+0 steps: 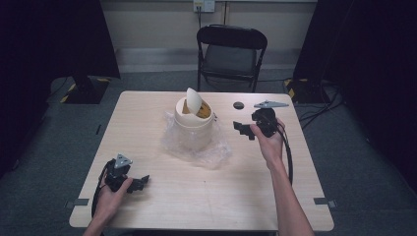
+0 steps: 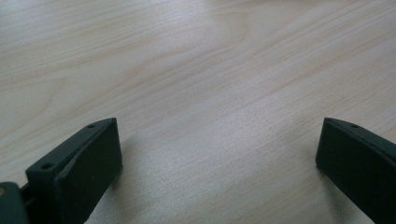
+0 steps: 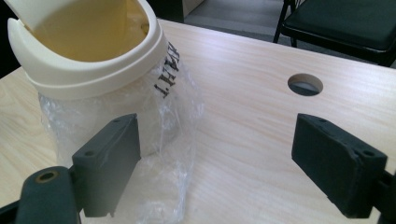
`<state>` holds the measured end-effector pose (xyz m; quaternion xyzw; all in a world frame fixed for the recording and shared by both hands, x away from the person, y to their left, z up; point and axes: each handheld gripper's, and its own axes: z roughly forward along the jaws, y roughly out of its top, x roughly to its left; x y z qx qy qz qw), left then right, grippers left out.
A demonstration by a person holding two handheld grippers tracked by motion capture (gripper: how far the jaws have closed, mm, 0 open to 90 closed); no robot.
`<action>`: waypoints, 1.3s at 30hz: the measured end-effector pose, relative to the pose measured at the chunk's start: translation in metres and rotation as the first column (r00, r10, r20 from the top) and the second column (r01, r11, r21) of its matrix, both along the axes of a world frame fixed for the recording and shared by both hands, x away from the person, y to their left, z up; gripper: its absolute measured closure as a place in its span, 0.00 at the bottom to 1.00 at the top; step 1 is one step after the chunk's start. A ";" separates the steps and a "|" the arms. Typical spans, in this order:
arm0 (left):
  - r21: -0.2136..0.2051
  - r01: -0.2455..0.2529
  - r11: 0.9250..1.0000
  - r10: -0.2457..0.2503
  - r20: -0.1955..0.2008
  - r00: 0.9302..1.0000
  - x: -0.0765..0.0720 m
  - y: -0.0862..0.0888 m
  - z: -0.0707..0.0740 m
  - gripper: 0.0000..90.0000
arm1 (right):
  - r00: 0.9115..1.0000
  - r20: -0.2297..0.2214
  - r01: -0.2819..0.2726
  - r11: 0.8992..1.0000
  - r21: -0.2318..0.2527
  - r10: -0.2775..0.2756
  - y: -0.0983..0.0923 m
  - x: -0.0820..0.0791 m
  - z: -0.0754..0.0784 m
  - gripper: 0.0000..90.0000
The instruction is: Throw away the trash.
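High view: cream bin (image 1: 193, 127) mid-table on crumpled plastic bag (image 1: 216, 151). Right gripper (image 1: 243, 129) just right of bin, jaws wide, empty. Left gripper (image 1: 140, 183) well apart from bin, near front-left, jaws spread over bare table (image 1: 206, 196).

A light wooden table (image 1: 162, 196) with a round cable hole (image 1: 239, 105) near its far edge fills the middle of the frame, standing on grey carpet (image 1: 359, 162). Behind it, top centre, a black folding chair (image 1: 231, 51) faces the table. A pale wall (image 1: 157, 22) with a socket (image 1: 204, 5) runs along the top. Dark curtains (image 1: 44, 44) close off the upper left and upper right corners, with yellow-black taped stand bases (image 1: 86, 91) below them.
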<state>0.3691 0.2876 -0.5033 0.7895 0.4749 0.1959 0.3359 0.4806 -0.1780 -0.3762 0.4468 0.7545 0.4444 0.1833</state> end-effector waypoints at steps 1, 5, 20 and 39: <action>0.000 0.000 1.000 0.000 0.000 1.000 0.000 0.000 0.000 0.00 | 1.000 -0.002 0.008 1.000 0.012 -0.008 -0.004 -0.005 -0.002 0.16; 0.001 0.000 1.000 0.000 0.000 1.000 0.000 0.000 0.000 0.00 | 1.000 -0.006 0.016 1.000 0.004 -0.016 -0.010 -0.011 -0.007 0.16; 0.001 0.000 1.000 0.000 0.000 1.000 0.000 0.000 0.000 0.00 | 0.996 -0.043 0.073 0.997 -0.035 -0.074 -0.037 -0.048 -0.038 0.17; 0.007 0.004 1.000 -0.004 -0.001 1.000 0.000 0.000 0.000 0.00 | 0.985 -0.118 0.117 0.991 -0.069 -0.125 -0.059 -0.088 -0.089 0.17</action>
